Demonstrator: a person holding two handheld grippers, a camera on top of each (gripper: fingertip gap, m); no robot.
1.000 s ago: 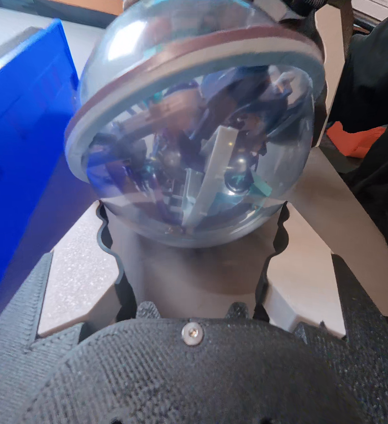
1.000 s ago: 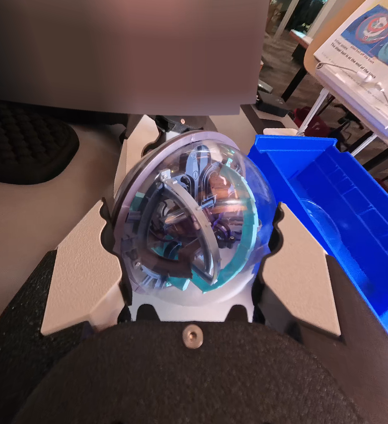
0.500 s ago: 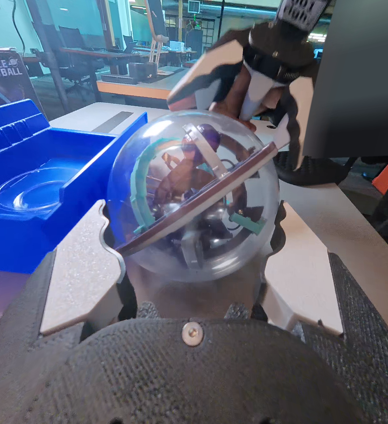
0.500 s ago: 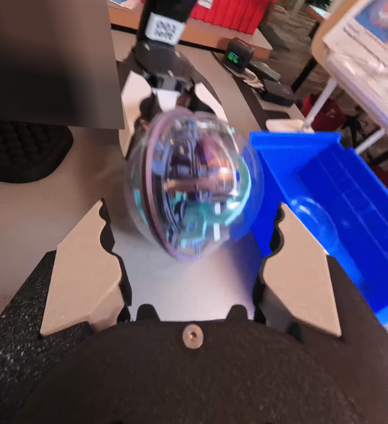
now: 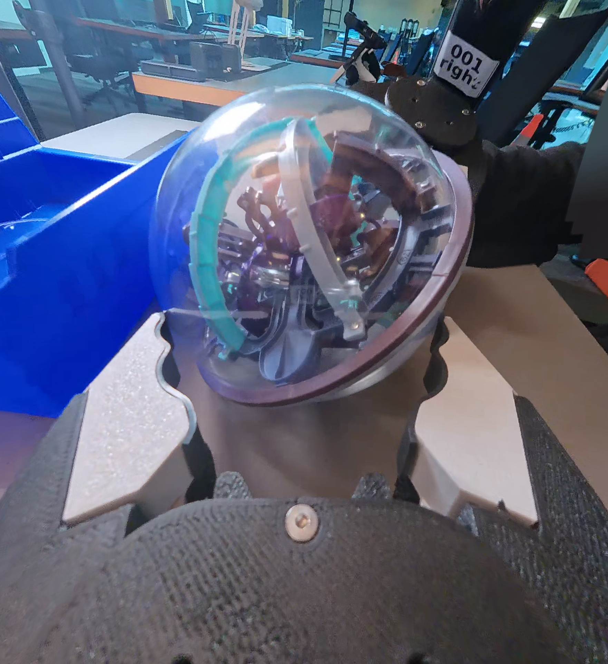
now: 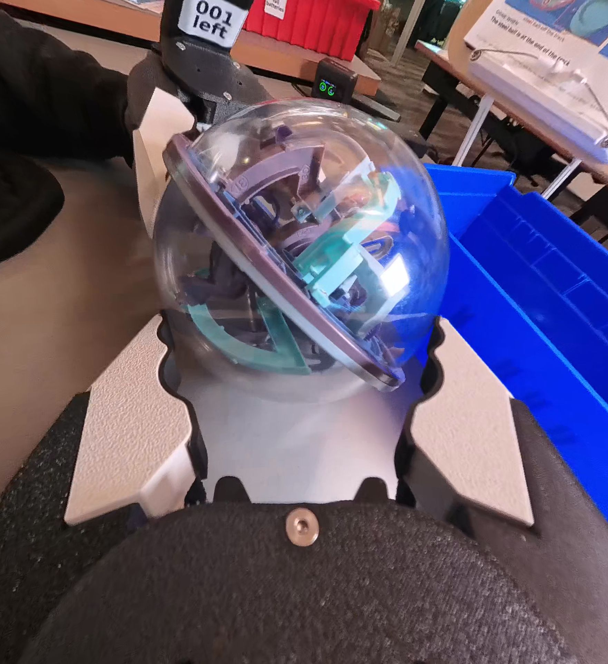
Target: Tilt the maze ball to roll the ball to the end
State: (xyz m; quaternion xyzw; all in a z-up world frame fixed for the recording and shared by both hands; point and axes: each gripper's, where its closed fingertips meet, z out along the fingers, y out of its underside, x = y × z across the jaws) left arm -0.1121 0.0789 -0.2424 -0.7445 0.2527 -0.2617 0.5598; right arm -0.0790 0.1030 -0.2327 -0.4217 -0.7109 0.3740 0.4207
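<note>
The maze ball (image 5: 309, 244) is a clear sphere with a purple equator ring and teal, grey and purple tracks inside. It hangs above the table, pressed between my two grippers, which face each other. My left gripper (image 5: 300, 323) is open wide and its fingertips (image 5: 162, 323) rest against the ball's near side. My right gripper (image 6: 298, 323) is also open wide and cradles the opposite side of the ball (image 6: 295, 251). The ring runs diagonally, tilted. I cannot make out the small steel ball among the tracks.
A blue bin (image 5: 44, 251) stands close beside the ball and holds a clear dome; it shows in the right wrist view (image 6: 532, 287) too. The beige table (image 5: 510, 341) lies below. A black mesh pad (image 6: 8, 215) and a person's black sleeve (image 6: 44, 90) are nearby.
The ball has been turned: its ring moved from high across the left wrist view to the lower right. The right gripper drew back half a second ago and is against the ball again.
</note>
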